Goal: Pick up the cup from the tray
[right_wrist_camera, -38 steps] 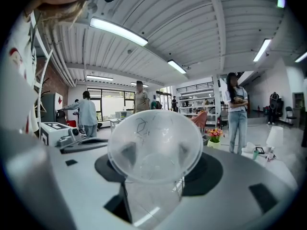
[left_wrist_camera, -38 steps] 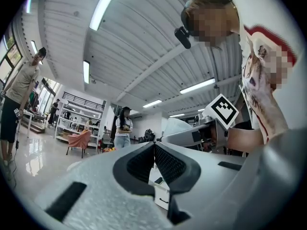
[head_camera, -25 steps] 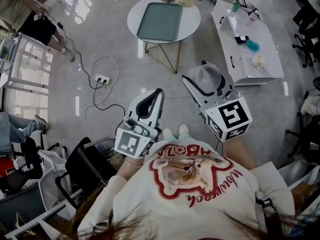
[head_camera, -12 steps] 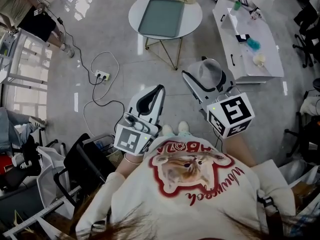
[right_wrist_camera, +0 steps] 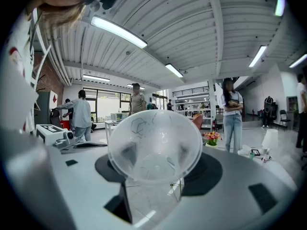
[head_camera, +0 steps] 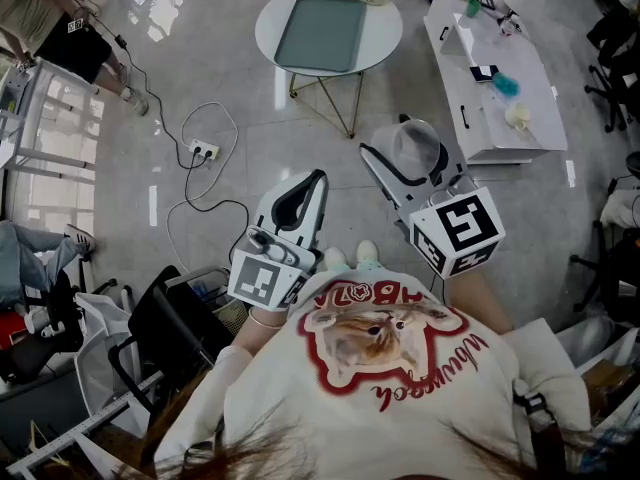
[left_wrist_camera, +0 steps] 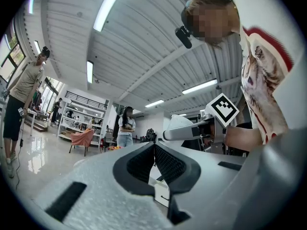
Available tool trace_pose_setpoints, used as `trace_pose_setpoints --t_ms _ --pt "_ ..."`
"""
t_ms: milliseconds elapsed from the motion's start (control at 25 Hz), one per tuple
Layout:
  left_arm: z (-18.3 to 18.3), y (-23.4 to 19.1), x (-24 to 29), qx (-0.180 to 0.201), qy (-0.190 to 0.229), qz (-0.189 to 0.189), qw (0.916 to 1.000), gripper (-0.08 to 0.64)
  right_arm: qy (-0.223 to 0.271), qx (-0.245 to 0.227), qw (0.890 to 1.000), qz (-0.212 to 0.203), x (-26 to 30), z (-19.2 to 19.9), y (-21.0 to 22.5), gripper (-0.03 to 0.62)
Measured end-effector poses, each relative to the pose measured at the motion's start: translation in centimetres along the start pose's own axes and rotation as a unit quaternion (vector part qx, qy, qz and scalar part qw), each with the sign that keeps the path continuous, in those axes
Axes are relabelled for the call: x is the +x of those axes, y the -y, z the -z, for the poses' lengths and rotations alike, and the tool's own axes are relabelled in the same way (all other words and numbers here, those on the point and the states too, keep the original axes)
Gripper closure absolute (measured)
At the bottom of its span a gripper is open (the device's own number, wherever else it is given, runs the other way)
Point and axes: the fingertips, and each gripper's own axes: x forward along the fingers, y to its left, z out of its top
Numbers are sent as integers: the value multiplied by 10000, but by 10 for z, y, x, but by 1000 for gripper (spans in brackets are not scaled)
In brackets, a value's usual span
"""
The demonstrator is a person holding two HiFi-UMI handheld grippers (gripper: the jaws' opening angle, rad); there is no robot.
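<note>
A translucent, frosted cup [right_wrist_camera: 154, 145] of flared, cone-like shape was gripped between the jaws of the right hand-held gripper [head_camera: 402, 148], its open mouth turned toward that gripper's camera. Faint angular lines on its wall were shown only in the right gripper view; in the head view it was seen merely as a pale rounded shape right of centre, well apart from the tray [head_camera: 322, 33]. The tray, a smooth grey-green rectangle with rounded corners, was seen in the head view alone, at the top centre, on a round white table [head_camera: 385, 28] with thin gold legs. The left hand-held gripper [head_camera: 315, 183] was clenched on nothing. In the left gripper view its dark, mesh-textured pads [left_wrist_camera: 165, 163] were pressed together in a matte grey body, and the right gripper's square-marked cube [left_wrist_camera: 221, 110] was seen at right.
</note>
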Motion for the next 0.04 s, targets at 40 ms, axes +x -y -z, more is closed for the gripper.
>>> trace_pose_setpoints --t_ms 40 --pt "0 0 1 -12 16 -4 10000 546 8 -2 10000 11 0 0 0 303"
